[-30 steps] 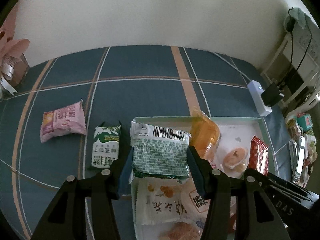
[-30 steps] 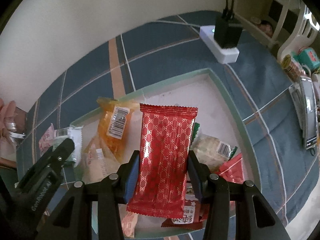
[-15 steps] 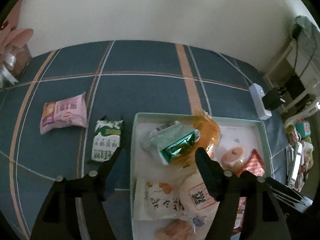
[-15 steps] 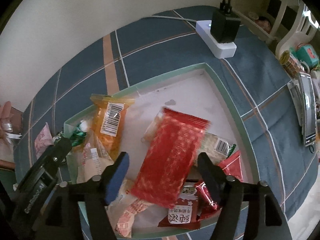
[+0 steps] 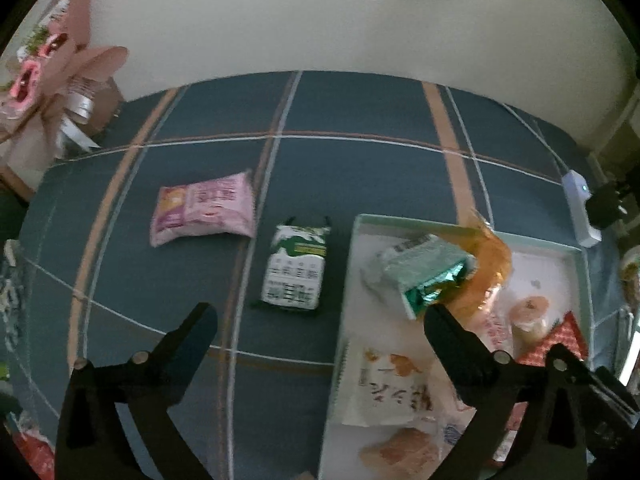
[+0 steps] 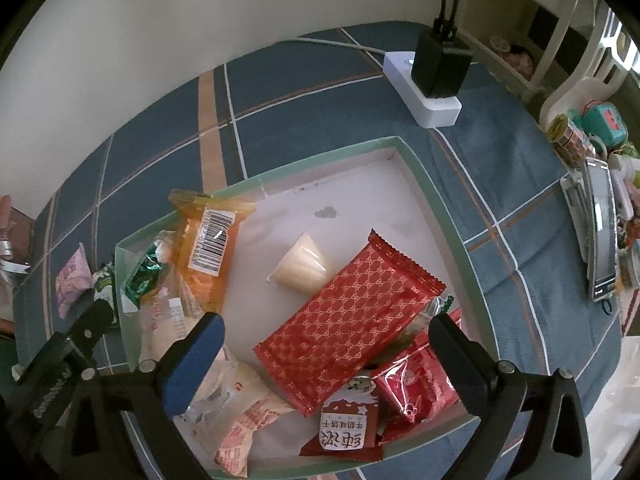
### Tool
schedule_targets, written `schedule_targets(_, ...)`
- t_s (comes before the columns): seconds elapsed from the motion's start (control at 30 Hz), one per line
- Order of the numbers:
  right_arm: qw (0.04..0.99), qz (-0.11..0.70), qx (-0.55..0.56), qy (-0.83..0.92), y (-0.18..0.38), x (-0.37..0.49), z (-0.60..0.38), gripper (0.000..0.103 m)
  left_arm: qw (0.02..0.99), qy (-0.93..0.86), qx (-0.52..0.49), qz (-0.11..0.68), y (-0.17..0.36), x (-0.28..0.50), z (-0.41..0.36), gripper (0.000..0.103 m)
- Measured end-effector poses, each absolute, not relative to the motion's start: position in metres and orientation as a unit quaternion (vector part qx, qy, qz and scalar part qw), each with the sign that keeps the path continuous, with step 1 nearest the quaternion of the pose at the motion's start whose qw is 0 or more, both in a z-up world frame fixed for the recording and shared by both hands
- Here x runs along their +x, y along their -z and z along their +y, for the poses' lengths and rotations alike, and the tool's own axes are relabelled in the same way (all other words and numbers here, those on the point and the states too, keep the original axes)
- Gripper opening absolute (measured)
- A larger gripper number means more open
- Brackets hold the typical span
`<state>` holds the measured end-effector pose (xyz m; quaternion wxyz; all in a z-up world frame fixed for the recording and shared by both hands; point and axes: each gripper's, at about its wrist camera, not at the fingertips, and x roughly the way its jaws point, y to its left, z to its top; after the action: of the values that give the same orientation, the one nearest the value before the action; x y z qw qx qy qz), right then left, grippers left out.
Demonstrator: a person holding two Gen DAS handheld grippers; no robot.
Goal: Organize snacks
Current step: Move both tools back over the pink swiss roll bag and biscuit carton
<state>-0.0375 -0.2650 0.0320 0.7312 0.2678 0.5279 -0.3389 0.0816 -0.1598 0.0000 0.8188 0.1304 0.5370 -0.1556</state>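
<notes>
Both tongs just spread wide, nothing between them: left tongs (image 5: 320, 314) over tabletop edge of tray (image 6: 436, 196), right tongs (image 6: 326, 330) above red packet (image 6: 348, 320) lying loose in tray. We judge packet light, crinkly, slippery; pinch across flat middle, gently. Green packet (image 5: 294, 268) and pink packet (image 5: 204, 208) wait outside on tabletop.
</notes>
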Motion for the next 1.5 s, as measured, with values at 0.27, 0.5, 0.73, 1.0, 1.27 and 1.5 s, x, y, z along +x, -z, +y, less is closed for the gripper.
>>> schedule_targets(0.27, 0.746, 0.515, 0.256, 0.336, -0.051, -0.036, -0.256, 0.103, 0.816, 0.161, 0.116, 0.543, -0.009, 0.076, -0.152, 0.103)
schedule_targets(0.5, 0.756, 0.509, 0.248, 0.329, -0.061, -0.032, -0.242, 0.103, 0.820, 0.165, 0.128, 0.533, -0.020, 0.070, -0.147, 0.103)
schedule_targets(0.73, 0.767, 0.514, 0.239, 0.300, -0.061, -0.019, -0.223, 0.103, 0.821, 0.134, 0.096, 0.546, -0.019, 0.085, -0.110, 0.103)
schedule_targets(1.0, 0.776, 0.520, 0.234, 0.271, -0.056, -0.002, -0.196, 0.103, 0.832, 0.057, 0.058, 0.549, -0.018, 0.114, -0.051, 0.103)
schedule_targets(1.27, 0.797, 0.517, 0.242, 0.198, -0.045, 0.023, -0.153, 0.103, 0.834, 0.014, 0.018, 0.551, -0.015, 0.133, -0.005, 0.103)
schedule_targets(1.5, 0.809, 0.502, 0.239, 0.190, -0.046, 0.045, -0.139, 0.103, 0.830, 0.012, -0.008, 0.557, -0.012, 0.149, 0.006, 0.103)
